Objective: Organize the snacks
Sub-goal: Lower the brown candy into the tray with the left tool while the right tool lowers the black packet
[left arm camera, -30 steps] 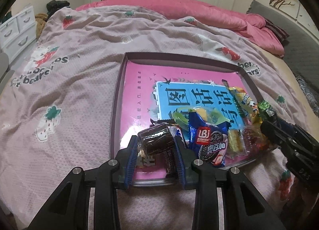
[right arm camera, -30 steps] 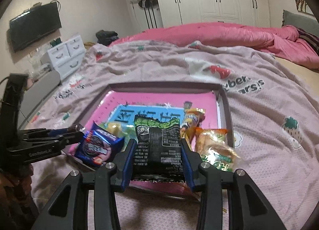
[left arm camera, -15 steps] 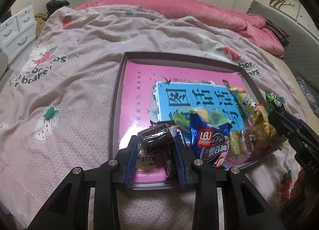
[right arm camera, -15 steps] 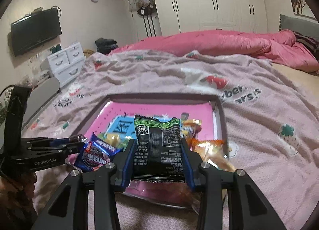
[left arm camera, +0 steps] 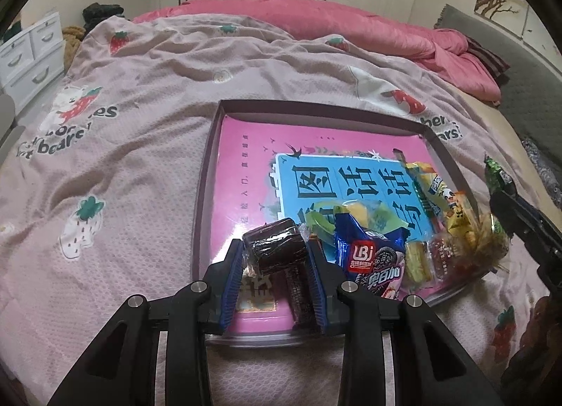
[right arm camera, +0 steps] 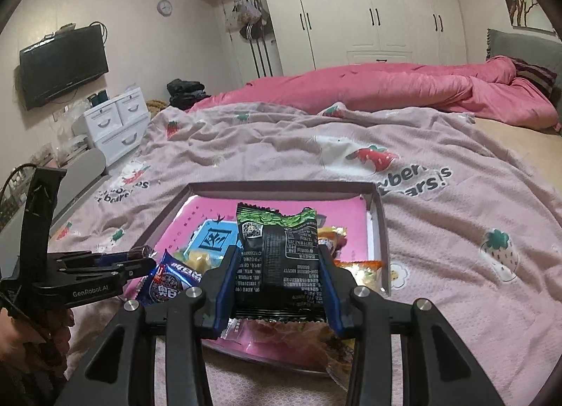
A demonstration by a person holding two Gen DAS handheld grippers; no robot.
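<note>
Left gripper (left arm camera: 275, 258): clamped on a dark roll (left arm camera: 275, 246) — over the tray's (left arm camera: 318, 109) 6 o'clock edge.
Right gripper (right arm camera: 277, 265): clamped on a black packet (right arm camera: 279, 251) — above the tray's 5 o'clock corner.
Snacks (left arm camera: 414, 226): heaped at the tray's 4 o'clock.

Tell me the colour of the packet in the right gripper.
Black with a green top, clearest in the right wrist view.
</note>
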